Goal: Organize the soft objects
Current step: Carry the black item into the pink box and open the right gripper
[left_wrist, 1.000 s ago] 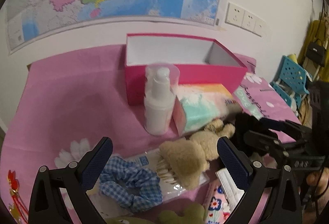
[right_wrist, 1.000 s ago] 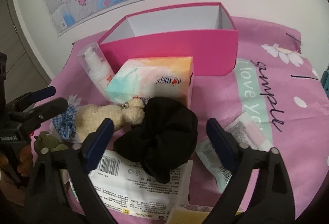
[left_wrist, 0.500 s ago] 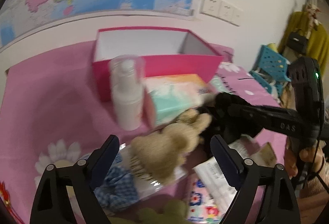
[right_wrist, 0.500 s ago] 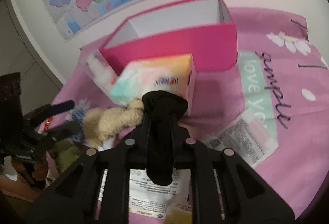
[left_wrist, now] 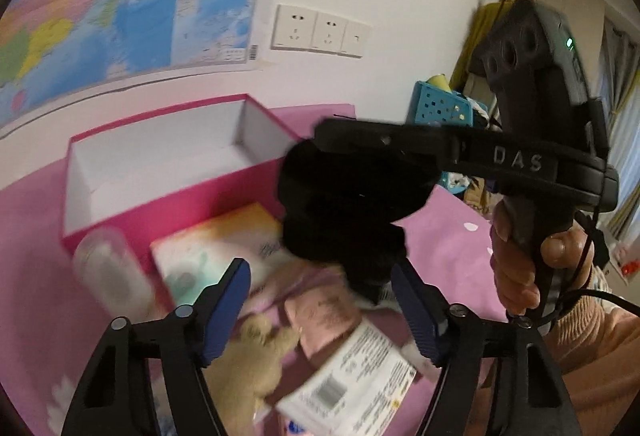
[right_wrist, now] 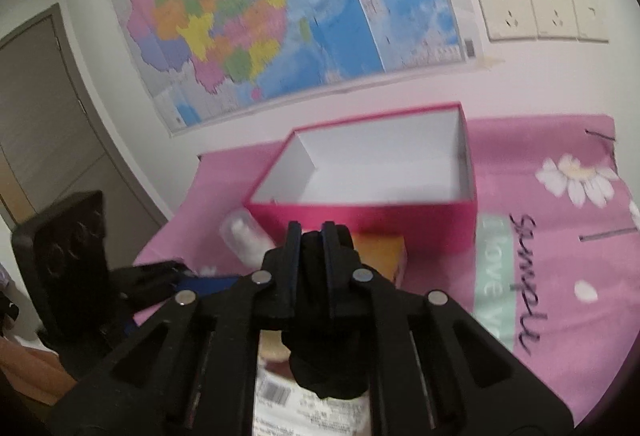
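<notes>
Right claw (right_wrist: 310, 236) is pinching a black scrunchie (right_wrist: 320, 348), its jaws closing the last bit on the fabric, holding it in the air in front of an open pink box (right_wrist: 372, 213). Left claw (left_wrist: 320, 300) is closing with nothing between its blue pads; a tan plush toy (left_wrist: 248, 356) is lying below it. A pink flowered cloth (right_wrist: 560, 276) is covering the tabletop, with a tissue pack (left_wrist: 216, 248) and a bottle (left_wrist: 108, 268) sitting beside the box. A map (right_wrist: 280, 15) and wall sockets (right_wrist: 540, 11) are hanging behind. Only the left view is showing a hand (left_wrist: 524, 264) and a blue basket (left_wrist: 440, 107); only the right is showing a door (right_wrist: 44, 107).
</notes>
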`<state>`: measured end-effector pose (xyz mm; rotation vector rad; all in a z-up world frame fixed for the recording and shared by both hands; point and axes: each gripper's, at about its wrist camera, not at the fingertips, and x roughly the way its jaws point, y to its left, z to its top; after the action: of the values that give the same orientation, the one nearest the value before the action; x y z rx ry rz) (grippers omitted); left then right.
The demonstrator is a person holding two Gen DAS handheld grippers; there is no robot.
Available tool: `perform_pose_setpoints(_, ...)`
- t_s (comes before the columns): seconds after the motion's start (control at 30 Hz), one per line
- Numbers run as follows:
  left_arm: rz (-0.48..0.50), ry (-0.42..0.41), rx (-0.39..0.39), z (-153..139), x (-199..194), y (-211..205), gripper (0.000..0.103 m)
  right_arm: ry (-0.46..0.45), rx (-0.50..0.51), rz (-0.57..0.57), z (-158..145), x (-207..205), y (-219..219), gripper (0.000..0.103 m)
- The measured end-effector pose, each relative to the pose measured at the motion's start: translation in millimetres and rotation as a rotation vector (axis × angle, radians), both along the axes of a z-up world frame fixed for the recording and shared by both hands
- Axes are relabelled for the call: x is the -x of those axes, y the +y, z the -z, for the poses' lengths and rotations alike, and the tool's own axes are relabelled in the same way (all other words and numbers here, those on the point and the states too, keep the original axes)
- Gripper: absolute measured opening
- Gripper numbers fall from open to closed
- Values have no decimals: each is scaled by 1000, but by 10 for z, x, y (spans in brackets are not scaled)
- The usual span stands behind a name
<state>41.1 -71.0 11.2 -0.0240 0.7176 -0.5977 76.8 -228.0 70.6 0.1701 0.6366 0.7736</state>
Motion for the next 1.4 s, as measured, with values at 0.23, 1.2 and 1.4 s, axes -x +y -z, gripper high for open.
perform_pose_setpoints(0.23,-21,-4,-4,-194,-411,-78,48,-71,-12,-15,-269,-334,168,11)
perform_pose_setpoints(1.2,-217,-53,-137,-355,-692,428,50,18,148,187,209,-998,-10,32)
perform_pose_setpoints(1.4,-172,-12,-60,-211,-152,768,55,85,132,-38,267,-405,159,42)
